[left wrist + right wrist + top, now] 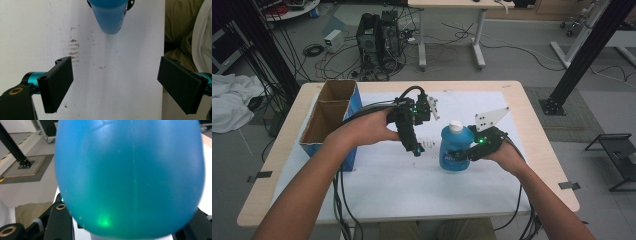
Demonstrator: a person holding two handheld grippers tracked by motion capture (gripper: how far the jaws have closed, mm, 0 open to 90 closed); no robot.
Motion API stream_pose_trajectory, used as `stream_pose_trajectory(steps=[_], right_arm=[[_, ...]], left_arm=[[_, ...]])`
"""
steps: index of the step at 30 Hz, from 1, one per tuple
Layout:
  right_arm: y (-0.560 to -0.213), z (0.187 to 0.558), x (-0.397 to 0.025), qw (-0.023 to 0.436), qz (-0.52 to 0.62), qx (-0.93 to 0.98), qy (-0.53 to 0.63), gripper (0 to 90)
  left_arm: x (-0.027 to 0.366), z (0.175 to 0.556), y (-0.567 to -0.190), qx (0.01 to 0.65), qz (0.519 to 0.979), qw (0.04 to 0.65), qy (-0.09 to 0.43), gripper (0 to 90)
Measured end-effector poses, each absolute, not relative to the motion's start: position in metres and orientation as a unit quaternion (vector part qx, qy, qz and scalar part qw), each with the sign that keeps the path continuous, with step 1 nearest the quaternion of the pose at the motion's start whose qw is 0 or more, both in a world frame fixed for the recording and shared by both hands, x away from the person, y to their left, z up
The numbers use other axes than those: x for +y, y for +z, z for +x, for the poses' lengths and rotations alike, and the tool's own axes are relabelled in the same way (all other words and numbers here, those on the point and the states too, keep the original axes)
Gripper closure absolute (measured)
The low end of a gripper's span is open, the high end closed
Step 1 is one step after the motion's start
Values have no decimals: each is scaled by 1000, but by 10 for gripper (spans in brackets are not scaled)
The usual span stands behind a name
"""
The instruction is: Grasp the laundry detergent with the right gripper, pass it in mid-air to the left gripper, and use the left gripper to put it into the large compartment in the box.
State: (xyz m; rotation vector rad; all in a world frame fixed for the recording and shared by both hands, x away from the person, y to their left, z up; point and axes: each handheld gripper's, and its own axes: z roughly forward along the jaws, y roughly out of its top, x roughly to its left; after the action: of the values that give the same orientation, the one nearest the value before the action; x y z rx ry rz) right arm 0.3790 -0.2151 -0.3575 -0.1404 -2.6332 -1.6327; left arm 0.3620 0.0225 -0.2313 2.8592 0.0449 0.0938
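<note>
A blue bottle [455, 147] with a white cap [455, 125] stands upright on the white sheet [412, 185] right of the table's middle. My right gripper [461, 154] is shut on its lower body from the right. In the right gripper view the bottle [130, 175] bulges between the black fingers [60, 220] of that gripper [128, 222]. My left gripper [417, 149] hangs just left of the bottle, pointing down at the sheet. Its jaws [115, 85] stand wide open with nothing between them, and the bottle [109, 15] sits beyond them.
An open cardboard box [326, 121] with blue sides stands at the table's left edge. Brown smudges [73, 47] mark the sheet near the left gripper. Computer towers [379, 37] and cables lie on the floor behind the table; a white cloth [229, 100] lies at far left.
</note>
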Motion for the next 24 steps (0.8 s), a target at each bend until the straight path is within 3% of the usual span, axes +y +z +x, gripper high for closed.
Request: stream_pose_trajectory(steps=[24], right_arm=[[-347,376,-180,47,10,-860,-507,437]], left_arm=[[-14,363,-216,-26,991,126,20,133]])
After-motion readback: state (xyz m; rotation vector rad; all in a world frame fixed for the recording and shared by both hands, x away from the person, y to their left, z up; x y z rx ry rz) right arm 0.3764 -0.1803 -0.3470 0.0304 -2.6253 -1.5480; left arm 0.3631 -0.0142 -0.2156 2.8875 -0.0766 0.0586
